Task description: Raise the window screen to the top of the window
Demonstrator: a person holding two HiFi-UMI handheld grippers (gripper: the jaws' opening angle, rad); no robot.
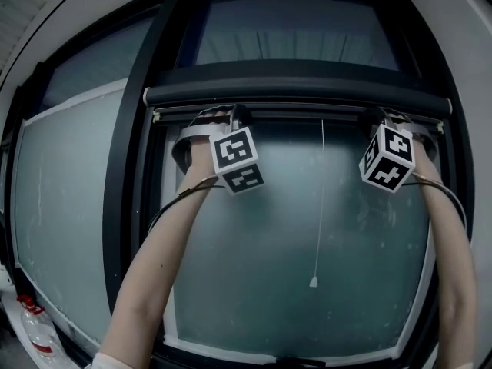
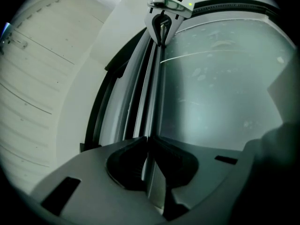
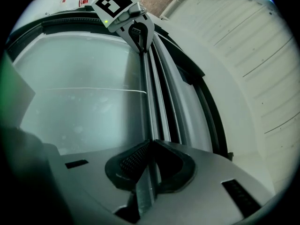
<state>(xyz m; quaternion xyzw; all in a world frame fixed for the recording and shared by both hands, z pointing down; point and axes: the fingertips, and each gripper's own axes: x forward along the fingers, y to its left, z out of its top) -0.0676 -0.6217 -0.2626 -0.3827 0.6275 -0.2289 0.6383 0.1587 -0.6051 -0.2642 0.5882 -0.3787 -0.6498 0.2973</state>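
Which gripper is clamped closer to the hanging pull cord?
Right gripper: the cord hangs between the two but nearer it than the left gripper. Both are shut on the screen rail.

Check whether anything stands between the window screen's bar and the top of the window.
Nothing visible does. The screen bar, clamped by the left gripper and right gripper, sits just beneath the black housing at the top. The pull cord hangs below, out of the way.
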